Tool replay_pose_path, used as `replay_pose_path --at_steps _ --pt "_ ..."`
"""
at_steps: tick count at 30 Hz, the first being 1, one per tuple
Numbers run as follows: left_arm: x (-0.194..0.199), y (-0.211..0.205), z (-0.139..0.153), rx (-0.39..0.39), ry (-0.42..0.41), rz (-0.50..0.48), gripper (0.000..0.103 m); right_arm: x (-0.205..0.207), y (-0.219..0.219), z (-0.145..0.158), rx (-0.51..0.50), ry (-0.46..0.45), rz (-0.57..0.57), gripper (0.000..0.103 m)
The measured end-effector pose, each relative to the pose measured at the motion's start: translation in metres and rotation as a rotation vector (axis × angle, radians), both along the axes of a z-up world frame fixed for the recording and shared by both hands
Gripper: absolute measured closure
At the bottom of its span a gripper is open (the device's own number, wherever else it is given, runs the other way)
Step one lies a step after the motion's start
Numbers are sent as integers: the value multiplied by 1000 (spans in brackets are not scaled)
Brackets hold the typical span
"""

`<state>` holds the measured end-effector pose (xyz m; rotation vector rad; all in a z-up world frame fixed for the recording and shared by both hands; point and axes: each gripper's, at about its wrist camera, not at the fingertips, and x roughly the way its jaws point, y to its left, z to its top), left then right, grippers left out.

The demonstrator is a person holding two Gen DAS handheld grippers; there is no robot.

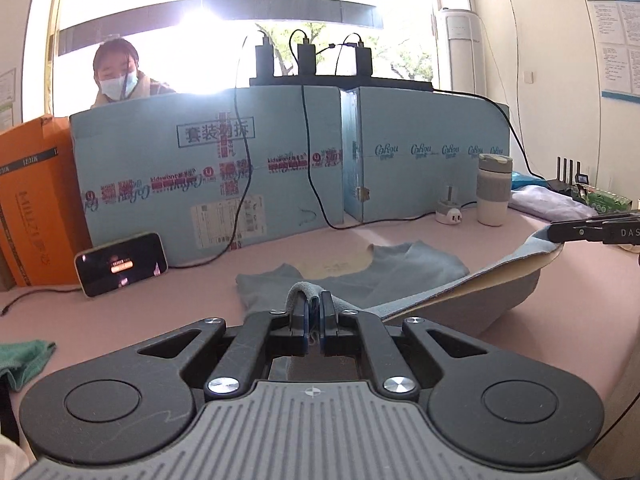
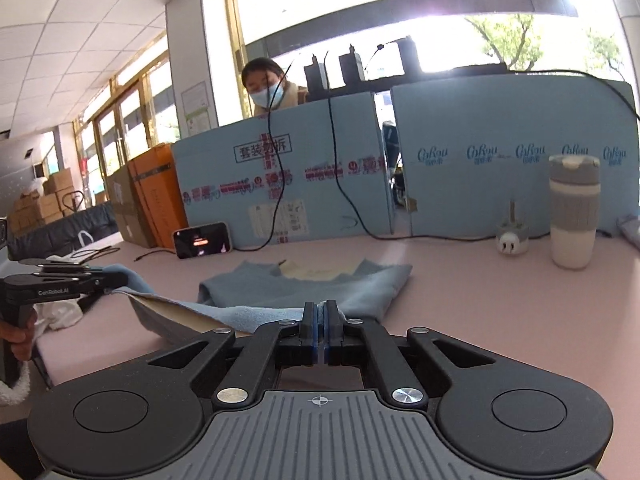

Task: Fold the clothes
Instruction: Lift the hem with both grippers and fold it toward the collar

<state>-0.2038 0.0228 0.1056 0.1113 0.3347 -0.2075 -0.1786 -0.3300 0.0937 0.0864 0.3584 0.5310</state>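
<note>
Pale pink tabletop (image 1: 400, 240) runs back to a wall of light blue printed cardboard boxes (image 1: 200, 168), with an orange carton (image 1: 36, 200) standing at the far left corner and bright windows behind. Someone in a face mask (image 1: 116, 80) looks over the boxes from the other side. Black chargers with cables (image 1: 304, 60) sit on top of the boxes, the cables trailing down to the tabletop.

Toward the middle of the tabletop lies a soft light blue fleece garment with a cream lining (image 1: 360, 272); its collar end rests flat near the back, while its near hem is lifted off the surface. The left tongs (image 1: 314, 308) are pressed together on one corner of that hem, a fold of blue cloth bunched over the fingertips. The right tongs (image 2: 320, 316) are likewise pinched tight on the opposite corner, so the hem hangs between the two in a shallow curve, showing the cream inside.

A dark phone with a lit screen (image 1: 120, 264) leans against the boxes at the left. A white and grey insulated tumbler (image 1: 494, 190) stands at the back right, a small white plug adapter (image 1: 450, 210) just beside it. A green cloth (image 1: 24, 360) lies at the near left edge
</note>
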Motion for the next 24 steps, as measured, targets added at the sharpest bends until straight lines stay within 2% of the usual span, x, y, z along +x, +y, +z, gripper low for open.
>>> replay_pose_path --at_steps 5,9,14,18,20,21,24 --pt "49 2 15 45 -33 14 99 40 22 24 -55 -73 -30 99" --pt "95 10 11 47 -9 27 99 78 41 32 -82 -113 -60 99" --pt "158 24 -9 -34 67 71 99 131 57 23 -95 -111 -120 99" --pt "198 30 -38 -82 159 108 97 170 68 3 -135 -90 -167 99" --pt "212 34 -57 -88 200 146 88 186 70 -11 -140 -66 -188 99" --pt "218 35 -67 -90 220 168 75 192 71 -19 -145 -51 -198 99" --pt "222 47 -81 -141 237 221 47 207 72 -45 -163 -12 -229 97"
